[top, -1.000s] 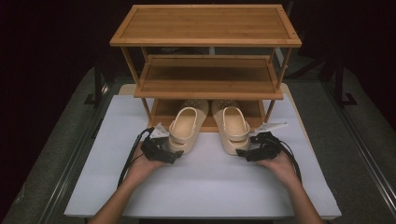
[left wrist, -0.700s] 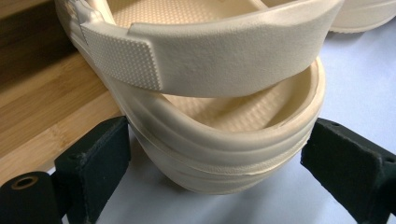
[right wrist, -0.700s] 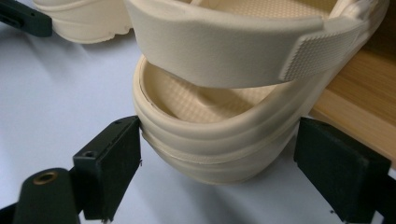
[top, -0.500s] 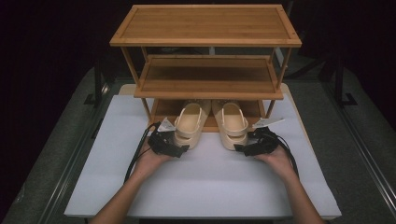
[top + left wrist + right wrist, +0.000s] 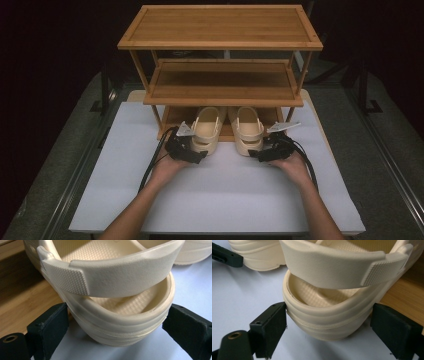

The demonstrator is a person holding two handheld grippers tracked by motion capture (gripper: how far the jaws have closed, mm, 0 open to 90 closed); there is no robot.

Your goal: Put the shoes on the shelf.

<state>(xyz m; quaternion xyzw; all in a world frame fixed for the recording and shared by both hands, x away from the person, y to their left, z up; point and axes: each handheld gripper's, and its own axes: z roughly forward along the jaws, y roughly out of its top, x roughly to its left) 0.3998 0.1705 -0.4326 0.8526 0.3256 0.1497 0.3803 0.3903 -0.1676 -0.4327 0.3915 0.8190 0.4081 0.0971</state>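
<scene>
Our left gripper [image 5: 196, 153] sits at the heel of the left clog [image 5: 205, 131], and our right gripper [image 5: 258, 152] at the heel of the right clog [image 5: 249, 130]. Both are spread wide. In the left gripper view the heel [image 5: 120, 325] fills the gap between the two black jaws, one jaw touching its side and the other just beside it. The right gripper view shows the same on its own heel [image 5: 329, 322], one jaw touching and the other a little apart. Neither looks clamped yet, as we read it.

From each gripper its clog runs straight toward twelve o'clock, long axis pointing away from us, toes under the middle shelf [image 5: 222, 82] of the wooden rack [image 5: 220, 27], soles partly on the bottom shelf [image 5: 22, 307] and heels hanging out over the white table [image 5: 220, 200]. The two clogs lie side by side, close together, each nearer to its own hand. So the coming move turns on that twelve o'clock line.
</scene>
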